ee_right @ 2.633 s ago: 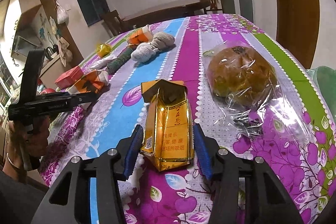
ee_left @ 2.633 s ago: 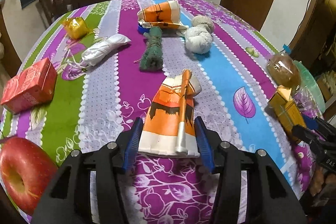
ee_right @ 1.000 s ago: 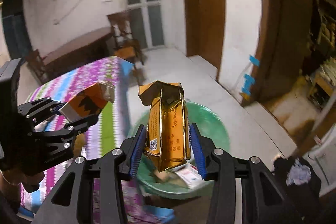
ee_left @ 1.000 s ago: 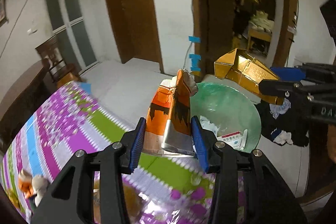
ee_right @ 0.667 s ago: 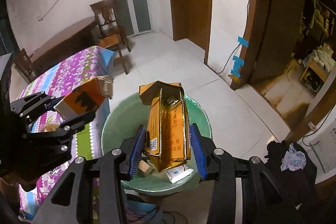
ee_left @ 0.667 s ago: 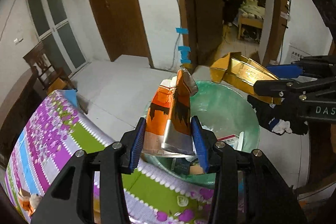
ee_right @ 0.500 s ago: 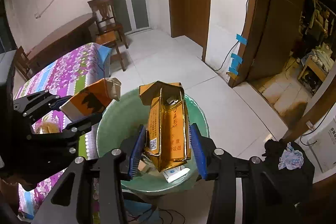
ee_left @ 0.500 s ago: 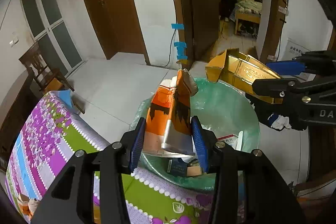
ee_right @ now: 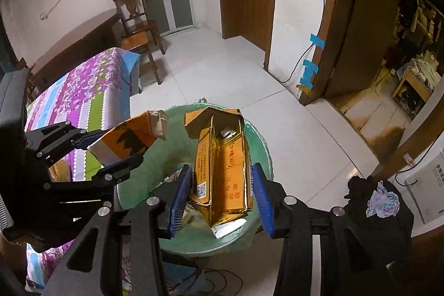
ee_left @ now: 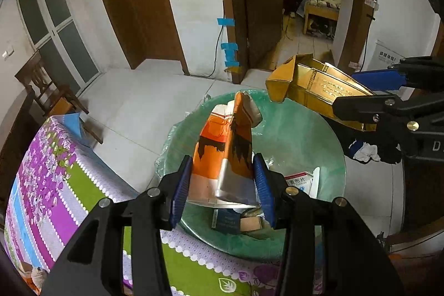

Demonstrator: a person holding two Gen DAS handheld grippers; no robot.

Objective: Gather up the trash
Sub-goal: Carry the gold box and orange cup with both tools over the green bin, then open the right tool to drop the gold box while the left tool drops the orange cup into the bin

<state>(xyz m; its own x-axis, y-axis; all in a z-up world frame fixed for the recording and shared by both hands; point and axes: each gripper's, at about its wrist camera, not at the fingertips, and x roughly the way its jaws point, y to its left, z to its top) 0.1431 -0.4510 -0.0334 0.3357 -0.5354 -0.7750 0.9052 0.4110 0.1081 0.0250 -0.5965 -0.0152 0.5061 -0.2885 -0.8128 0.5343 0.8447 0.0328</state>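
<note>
Left wrist view: nearest the lens, the left gripper (ee_left: 223, 185) is clenched on a crushed orange carton (ee_left: 226, 154), blue pads (ee_left: 181, 186) pressing both its sides, carton standing upright between them. Right under and behind it sits the green bin (ee_left: 302, 126), lined with thin plastic, with a few scraps and a small white packet (ee_left: 298, 181) at the bottom. The edge of the striped tablecloth (ee_left: 55, 185) runs along the lower left, just beside the bin. Up on the right, the right gripper (ee_left: 369, 93) comes in from the side, holding a gold box (ee_left: 313, 86) over the bin's far rim. Beyond that, white floor tiles, a wooden chair (ee_left: 47, 93) and an open doorway.

Right wrist view: the right gripper (ee_right: 222, 189) grasps the gold box (ee_right: 222, 165) between its pads, open flap pointing away, straight above the bin (ee_right: 260, 146). To the left, the left gripper (ee_right: 111, 149) holds the orange carton (ee_right: 130, 139) over the bin's near rim. Farther off, the tablecloth (ee_right: 83, 90), a chair (ee_right: 137, 24) and a dark bundle (ee_right: 380, 201) on the floor at right
</note>
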